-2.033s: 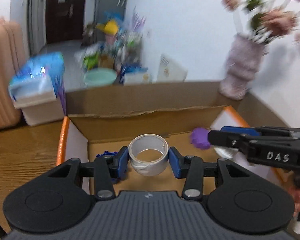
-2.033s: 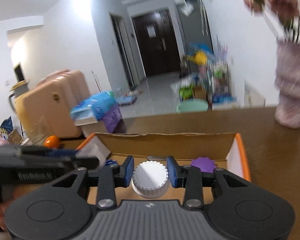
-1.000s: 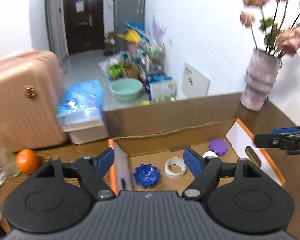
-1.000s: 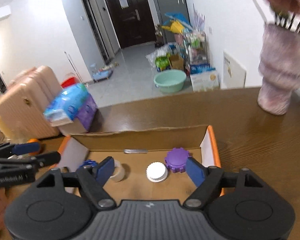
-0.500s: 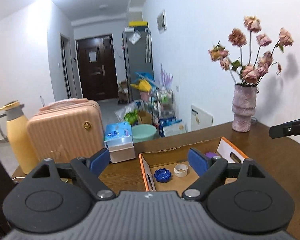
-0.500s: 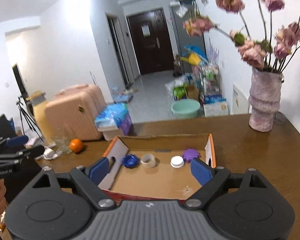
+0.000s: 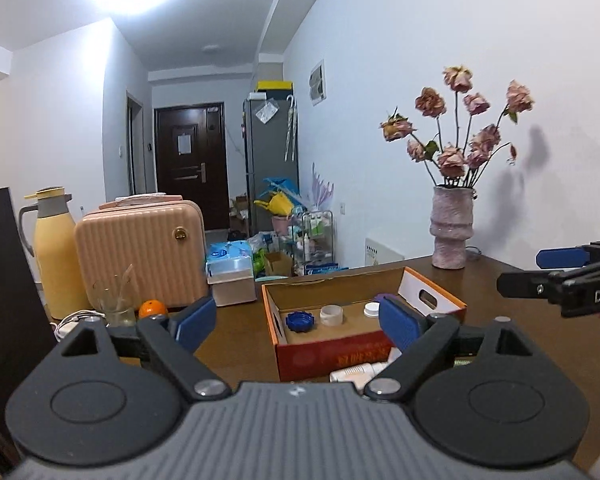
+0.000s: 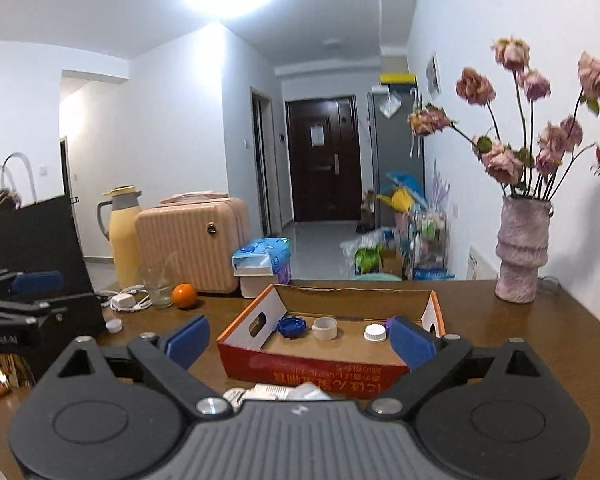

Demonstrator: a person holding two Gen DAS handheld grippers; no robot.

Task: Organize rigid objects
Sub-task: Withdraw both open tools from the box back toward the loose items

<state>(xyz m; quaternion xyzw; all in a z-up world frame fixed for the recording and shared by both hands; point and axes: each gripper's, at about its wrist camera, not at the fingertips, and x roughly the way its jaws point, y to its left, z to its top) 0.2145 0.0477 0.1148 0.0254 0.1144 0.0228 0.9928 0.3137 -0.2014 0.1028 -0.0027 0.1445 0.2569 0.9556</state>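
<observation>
An open cardboard box [image 7: 332, 350] [image 8: 312, 366] with red and orange sides sits on the brown table. In it lie a blue cap [image 7: 299, 321] [image 8: 291, 326], a tape roll [image 7: 331, 315] [image 8: 325, 327], a white cap [image 7: 371, 309] [image 8: 375, 333] and a purple cap, mostly hidden behind a finger. My left gripper [image 7: 298, 322] is open and empty, held back from the box. My right gripper [image 8: 300, 340] is open and empty too, also back from the box. White tubes [image 7: 358, 372] [image 8: 276, 392] lie in front of the box.
A vase of dried flowers [image 7: 452, 232] [image 8: 522, 250] stands at the table's back right. An orange [image 8: 184, 295], a glass [image 8: 156, 286], a charger with cable [image 8: 122, 301], a small white cap [image 8: 114, 325], a yellow flask [image 7: 58, 256] and a pink suitcase [image 7: 140, 248] are at the left.
Both grippers opened, left the tape roll and the white cap in the box, and pulled up and back away from it.
</observation>
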